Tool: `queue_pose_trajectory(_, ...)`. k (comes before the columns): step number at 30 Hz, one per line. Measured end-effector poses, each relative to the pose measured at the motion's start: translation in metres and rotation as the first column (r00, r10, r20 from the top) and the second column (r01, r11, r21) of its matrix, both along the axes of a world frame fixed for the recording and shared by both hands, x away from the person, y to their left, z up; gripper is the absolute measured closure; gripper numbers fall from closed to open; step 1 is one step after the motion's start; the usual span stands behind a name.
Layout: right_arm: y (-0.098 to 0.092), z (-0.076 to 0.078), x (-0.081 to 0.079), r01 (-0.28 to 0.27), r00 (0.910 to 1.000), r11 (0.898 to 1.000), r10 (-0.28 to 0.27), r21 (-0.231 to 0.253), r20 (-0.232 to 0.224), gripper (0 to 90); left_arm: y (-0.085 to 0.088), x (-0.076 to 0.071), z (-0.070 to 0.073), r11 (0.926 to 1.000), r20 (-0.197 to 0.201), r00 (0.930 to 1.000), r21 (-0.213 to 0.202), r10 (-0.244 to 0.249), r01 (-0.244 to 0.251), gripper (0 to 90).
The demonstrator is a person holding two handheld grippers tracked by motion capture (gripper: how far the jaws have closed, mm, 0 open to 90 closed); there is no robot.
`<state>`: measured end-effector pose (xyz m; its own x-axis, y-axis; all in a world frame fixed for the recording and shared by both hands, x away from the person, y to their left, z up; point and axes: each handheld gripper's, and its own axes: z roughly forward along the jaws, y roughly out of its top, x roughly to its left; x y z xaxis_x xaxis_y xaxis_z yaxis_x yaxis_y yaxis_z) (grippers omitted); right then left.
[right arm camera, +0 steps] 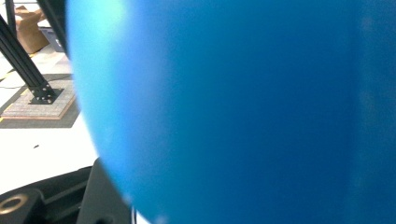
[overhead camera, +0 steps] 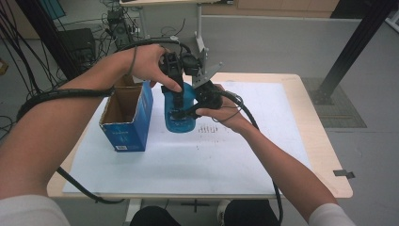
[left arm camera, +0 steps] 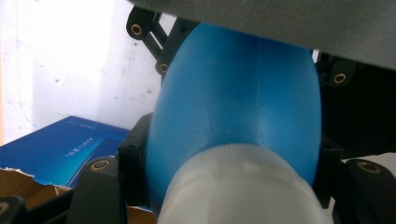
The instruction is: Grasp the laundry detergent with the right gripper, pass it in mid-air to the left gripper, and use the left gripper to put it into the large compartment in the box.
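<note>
- High view, nearest first: two forearms come in from the bottom edge, one per side, white sleeve ends at both lower corners.
- One white sheet [overhead camera: 188,160] covers most of the table [overhead camera: 324,155]; a patch of small dark marks sits on it just right of the bottle.
- One blue bottle [overhead camera: 181,120] is held up over the middle of the sheet, between both grippers; I can't tell if its base touches the sheet.
- Bottle look: translucent blue plastic, rounded shoulders, smooth skin with a faint mould seam. In the left gripper view the blue bottle [left arm camera: 238,93] tapers to a white ribbed cap [left arm camera: 243,186] at the near end. One cap.
- Right gripper [overhead camera: 195,109] grips from the right side, jaws narrow and clamped on the bottle body. In the right gripper view the blue bottle [right arm camera: 243,112] is pressed close to the lens, with one black jaw at bottom left.
- Left gripper [overhead camera: 175,94] comes in from above and left, jaws narrow and closed around the bottle's upper part, just below the cap. Left gripper view has black jaw links on both sides of the blue body.
- One blue cardboard box [overhead camera: 126,117] stands just left of the bottle, top flaps open, brown inside, apart from it. Left gripper view catches the blue cardboard box [left arm camera: 65,149] with a torn brown edge.
- Farther back: floor, loose cables, one black upright frame post at right.
</note>
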<state>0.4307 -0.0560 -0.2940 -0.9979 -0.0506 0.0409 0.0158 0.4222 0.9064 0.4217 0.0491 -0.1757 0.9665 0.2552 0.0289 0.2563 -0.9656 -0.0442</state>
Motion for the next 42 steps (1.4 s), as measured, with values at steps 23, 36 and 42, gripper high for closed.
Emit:
queue_pose_trajectory(23, -0.0019, -0.0004, 0.0019, 0.004, 0.9999, 1.000, -0.004, 0.007, -0.015, 41.4, -0.0026, 0.0003, 0.0000, 1.0000, 0.006, 1.0000, 0.007, 0.003, -0.003, 36.7)
queue_pose_trajectory(36, -0.0042, -0.0008, 0.0015, 0.010, 0.9997, 1.000, -0.010, -0.001, -0.023, 41.3, -0.0033, 0.0004, -0.0005, 1.0000, 0.008, 0.9999, 0.005, -0.007, 0.007, 36.8)
queue_pose_trajectory(42, -0.0036, -0.0007, 0.0015, 0.007, 0.9998, 1.000, -0.007, 0.005, -0.017, 41.3, -0.0027, -0.0003, 0.0001, 1.0000, 0.010, 0.9999, 0.006, -0.007, 0.007, 36.8)
